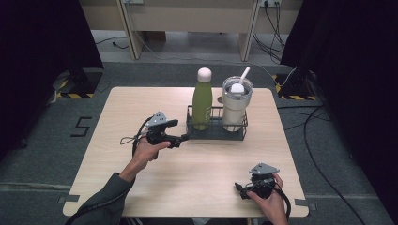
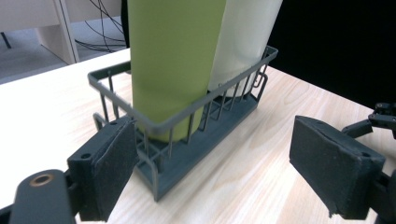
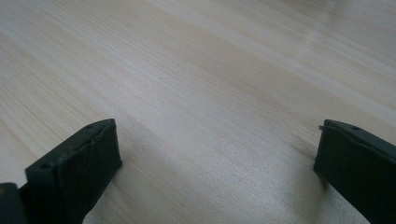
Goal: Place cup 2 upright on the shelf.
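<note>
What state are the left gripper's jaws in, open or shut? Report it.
Open. The left gripper has its two black jaws standing wide apart, one beside the end of the dark wire basket, gripping nothing.

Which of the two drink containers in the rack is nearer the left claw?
The green bottle, at the rack's left end; the white straw tumbler stands beyond it.

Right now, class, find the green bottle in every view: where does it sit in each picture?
High view: the green bottle stands upright in the left end of the dark wire basket, beside the white tumbler.
Left gripper view: it rises at top centre, behind the basket's rim.
Right gripper view: bare wooden table, no bottle.
Shared landmark: the table's pale wood.
</note>
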A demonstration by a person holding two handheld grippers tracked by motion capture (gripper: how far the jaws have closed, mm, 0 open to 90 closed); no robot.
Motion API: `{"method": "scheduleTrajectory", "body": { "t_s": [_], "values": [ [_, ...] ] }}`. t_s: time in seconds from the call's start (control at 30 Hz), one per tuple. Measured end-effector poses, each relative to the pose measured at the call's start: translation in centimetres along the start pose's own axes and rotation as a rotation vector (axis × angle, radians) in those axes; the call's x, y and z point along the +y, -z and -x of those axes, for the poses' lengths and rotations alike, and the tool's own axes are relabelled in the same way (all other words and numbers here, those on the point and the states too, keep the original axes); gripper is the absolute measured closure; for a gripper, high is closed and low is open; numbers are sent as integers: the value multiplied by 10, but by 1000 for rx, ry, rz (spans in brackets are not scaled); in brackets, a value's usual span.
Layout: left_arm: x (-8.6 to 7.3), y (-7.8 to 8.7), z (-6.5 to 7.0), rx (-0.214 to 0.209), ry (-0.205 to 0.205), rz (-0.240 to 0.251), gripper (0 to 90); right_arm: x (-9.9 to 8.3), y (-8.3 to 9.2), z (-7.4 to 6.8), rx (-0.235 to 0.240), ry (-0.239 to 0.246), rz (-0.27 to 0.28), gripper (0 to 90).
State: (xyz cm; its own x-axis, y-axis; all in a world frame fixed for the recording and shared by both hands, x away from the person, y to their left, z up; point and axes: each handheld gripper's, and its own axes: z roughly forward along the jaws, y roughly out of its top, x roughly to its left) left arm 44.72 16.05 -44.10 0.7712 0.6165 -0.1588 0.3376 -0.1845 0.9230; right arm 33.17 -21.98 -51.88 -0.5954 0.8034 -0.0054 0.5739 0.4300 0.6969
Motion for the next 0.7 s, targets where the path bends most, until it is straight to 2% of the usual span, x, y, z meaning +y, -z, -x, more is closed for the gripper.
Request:
{"method": "scheduleTrajectory", "body": {
  "t_s": [0.23,0.53,0.7],
  "values": [
    [-10,13,0,9,-2,-10,150,0,0,0,-1,0,0,5],
    [-20,20,-2,19,3,-26,151,0,0,0,0,0,0,5],
    [-25,26,-1,33,-12,-34,151,0,0,0,-1,0,0,5]
  ]
}}
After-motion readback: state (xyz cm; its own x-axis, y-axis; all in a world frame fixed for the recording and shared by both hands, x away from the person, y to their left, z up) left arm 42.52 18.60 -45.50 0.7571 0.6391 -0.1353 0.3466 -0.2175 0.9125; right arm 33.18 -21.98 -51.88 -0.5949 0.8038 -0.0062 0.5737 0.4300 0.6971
